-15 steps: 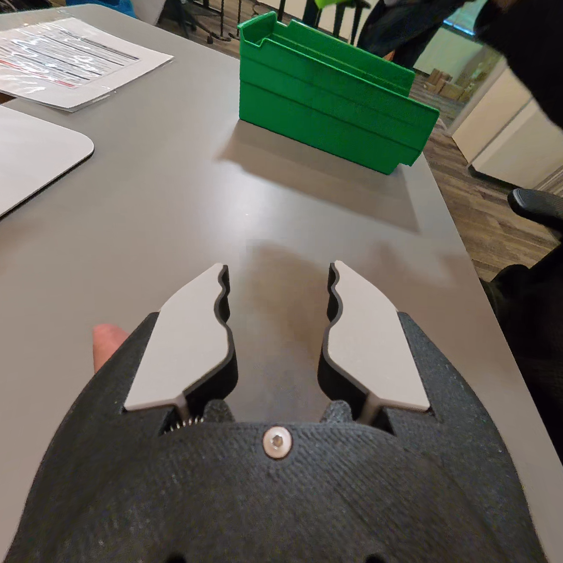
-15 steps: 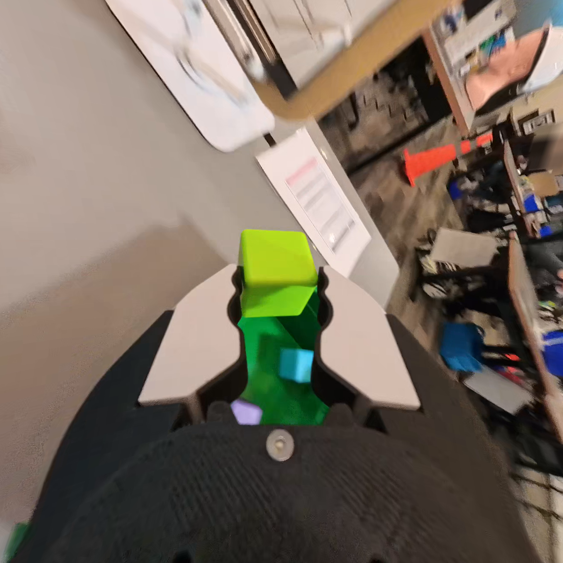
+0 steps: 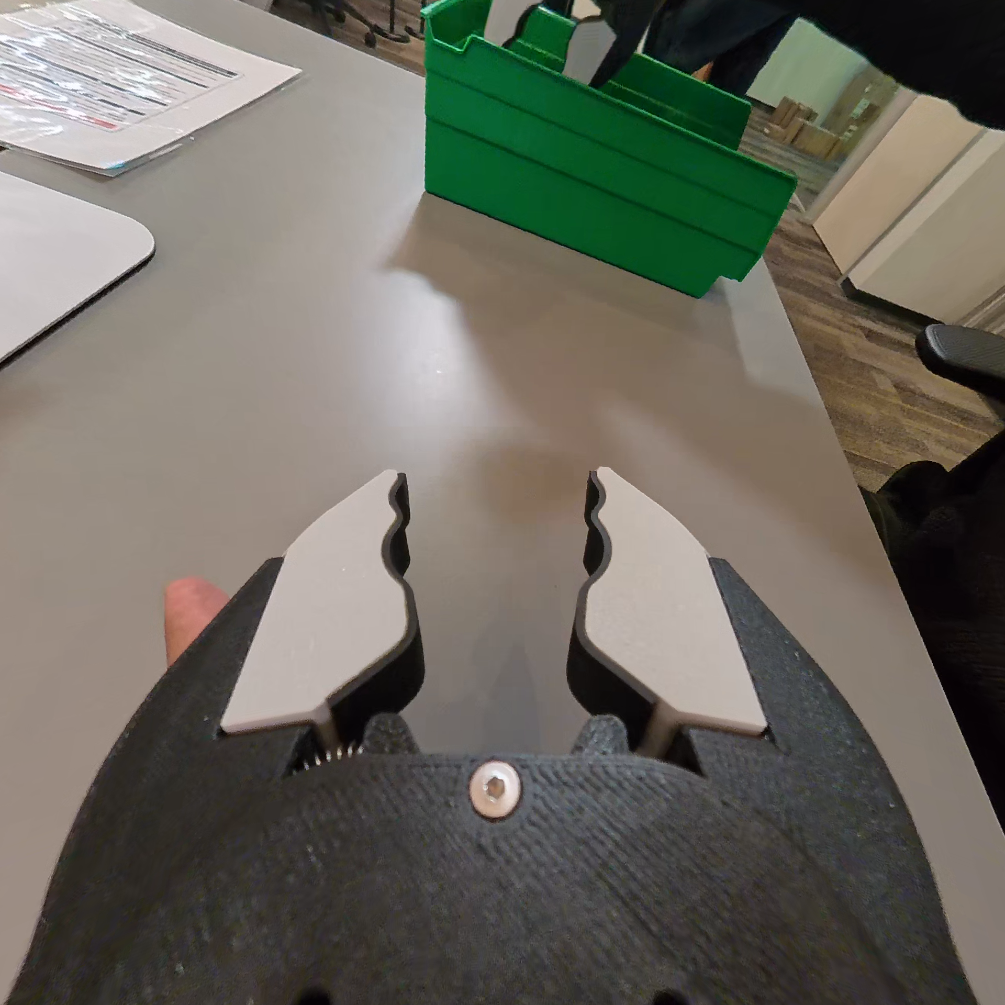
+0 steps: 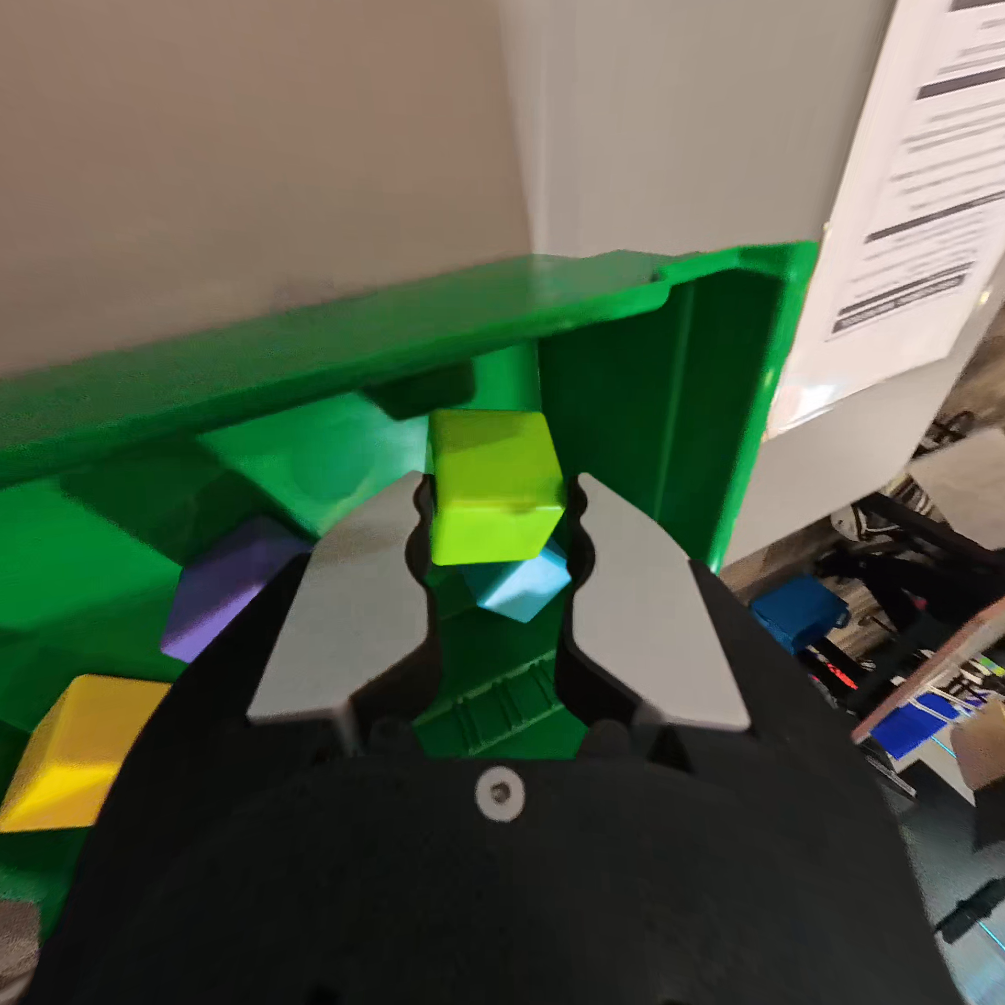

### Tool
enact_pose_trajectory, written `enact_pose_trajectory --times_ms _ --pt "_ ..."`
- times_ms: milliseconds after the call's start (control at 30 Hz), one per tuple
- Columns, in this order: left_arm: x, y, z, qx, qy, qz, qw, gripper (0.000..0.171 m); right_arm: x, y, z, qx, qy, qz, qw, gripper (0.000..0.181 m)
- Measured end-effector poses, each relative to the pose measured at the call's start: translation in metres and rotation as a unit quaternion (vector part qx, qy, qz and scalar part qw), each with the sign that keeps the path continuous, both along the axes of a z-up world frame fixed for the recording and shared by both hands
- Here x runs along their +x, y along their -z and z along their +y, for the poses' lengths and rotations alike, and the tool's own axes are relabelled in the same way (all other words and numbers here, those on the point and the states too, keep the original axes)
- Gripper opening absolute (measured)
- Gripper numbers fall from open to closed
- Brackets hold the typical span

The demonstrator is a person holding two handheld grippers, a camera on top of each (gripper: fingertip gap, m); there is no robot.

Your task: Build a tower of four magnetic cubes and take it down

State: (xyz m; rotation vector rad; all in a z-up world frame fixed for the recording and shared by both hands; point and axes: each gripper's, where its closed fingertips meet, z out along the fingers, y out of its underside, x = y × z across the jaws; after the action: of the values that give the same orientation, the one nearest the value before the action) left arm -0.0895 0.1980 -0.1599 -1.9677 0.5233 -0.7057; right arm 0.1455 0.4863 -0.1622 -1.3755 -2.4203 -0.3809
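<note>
Here, at the far left of the right wrist view, a glossy yellow cube [image 4: 70,756] was seen on the floor of the deep green plastic bin [image 4: 326,337], with a matte purple cube [image 4: 228,587] beside it, partly hidden behind the right tongs [image 4: 497,508]. Between those tongs a lime-green cube [image 4: 489,489] was gripped by its side faces, held inside the bin just above a light blue cube [image 4: 519,587]; whether the two touched could not be told. No tower was seen on the grey bench [image 3: 326,353], so the lime-green cube was judged to be on its way back among the rest, during the take-down, though a fresh pick could not be excluded. In the left wrist view, the left tongs [image 3: 497,489] were held parted and empty, low over the bench and well short of the bin, presumably kept out of the way. A sleeved printed sheet [image 3: 109,81] lay at the bench's far left.
</note>
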Motion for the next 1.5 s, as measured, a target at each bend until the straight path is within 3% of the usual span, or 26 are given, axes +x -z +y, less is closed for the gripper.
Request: enact_pose_trajectory --times_ms 333,633,800,933,1000,1067,1133,1233,1300,1367,1400,1433,1500 --pt "0.002 0.003 0.0 -0.005 0.005 0.011 1.0 0.063 -0.026 0.021 -0.018 -0.071 -0.026 -0.041 0.996 0.049" --pt "0.003 0.003 0.0 -0.005 0.006 0.01 1.0 0.063 -0.027 0.017 -0.014 -0.033 -0.035 -0.037 0.998 0.055" --pt "0.002 0.002 0.0 -0.005 0.004 0.006 1.0 0.063 -0.016 -0.007 -0.009 -0.021 -0.005 -0.001 1.0 0.059" --pt "0.002 0.003 0.001 -0.004 0.003 0.009 1.0 0.063 -0.012 -0.065 -0.017 -0.038 0.065 0.178 0.981 0.056" --pt "0.002 0.003 0.001 -0.002 0.001 0.017 1.0 0.063 0.006 -0.105 -0.013 -0.007 0.148 0.299 0.943 0.049" --pt "0.003 0.002 0.001 0.007 -0.009 0.026 1.0 0.066 0.045 -0.127 -0.018 0.008 0.247 0.364 0.898 0.05" --pt "0.007 -0.005 0.002 0.028 -0.03 0.017 0.999 0.066 0.085 -0.132 -0.039 -0.014 0.313 0.412 0.855 0.056" --pt "0.016 -0.019 0.005 0.027 -0.068 -0.009 0.997 0.059 0.154 -0.131 -0.06 0.023 0.395 0.483 0.781 0.064" --pt "0.035 -0.036 0.001 0.008 -0.061 -0.044 0.997 0.06 0.195 -0.123 -0.08 0.018 0.459 0.56 0.69 0.068" --pt "0.055 -0.056 -0.005 -0.004 -0.065 -0.064 0.996 0.06 0.216 -0.118 -0.108 -0.047 0.472 0.676 0.564 0.07" --pt "0.064 -0.064 -0.009 -0.002 -0.073 -0.065 0.995 0.06 0.228 -0.118 -0.119 -0.069 0.466 0.73 0.495 0.063" --pt "0.07 -0.07 -0.012 0.002 -0.089 -0.058 0.994 0.059 0.237 -0.115 -0.126 -0.087 0.46 0.764 0.443 0.062" --pt "0.081 -0.077 -0.02 0.015 -0.123 -0.043 0.991 0.057 0.251 -0.106 -0.131 -0.097 0.468 0.781 0.401 0.063"
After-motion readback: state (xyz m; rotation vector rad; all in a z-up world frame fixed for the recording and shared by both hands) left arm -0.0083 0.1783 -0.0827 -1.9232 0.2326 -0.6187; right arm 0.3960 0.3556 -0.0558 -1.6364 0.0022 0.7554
